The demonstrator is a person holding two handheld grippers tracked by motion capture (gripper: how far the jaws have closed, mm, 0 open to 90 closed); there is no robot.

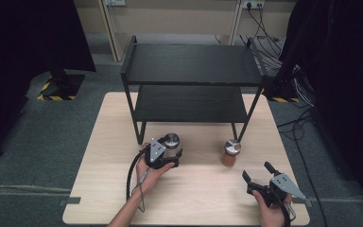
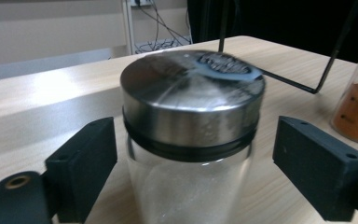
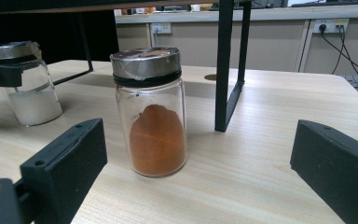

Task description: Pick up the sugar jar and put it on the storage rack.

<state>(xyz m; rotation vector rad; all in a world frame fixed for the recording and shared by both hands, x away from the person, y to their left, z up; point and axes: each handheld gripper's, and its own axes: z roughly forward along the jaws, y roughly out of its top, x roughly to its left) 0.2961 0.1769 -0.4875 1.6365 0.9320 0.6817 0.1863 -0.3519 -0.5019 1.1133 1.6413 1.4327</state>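
Glass jar [image 2: 191, 154] with steel lid, white powder inside; left tongs [image 2: 205, 163] spread around it, not touching; right tongs [image 3: 196, 182] spread.

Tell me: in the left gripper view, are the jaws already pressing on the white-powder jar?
No. The white-powder jar stands between the left gripper jaws, but a gap of table shows on each side of the glass.

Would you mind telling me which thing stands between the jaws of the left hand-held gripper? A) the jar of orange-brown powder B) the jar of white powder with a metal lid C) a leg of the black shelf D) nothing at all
B: in the left gripper view the jar of white powder stands between the jaws of the left hand-held gripper, with a gap showing on each side, so the pads do not yet press on it.
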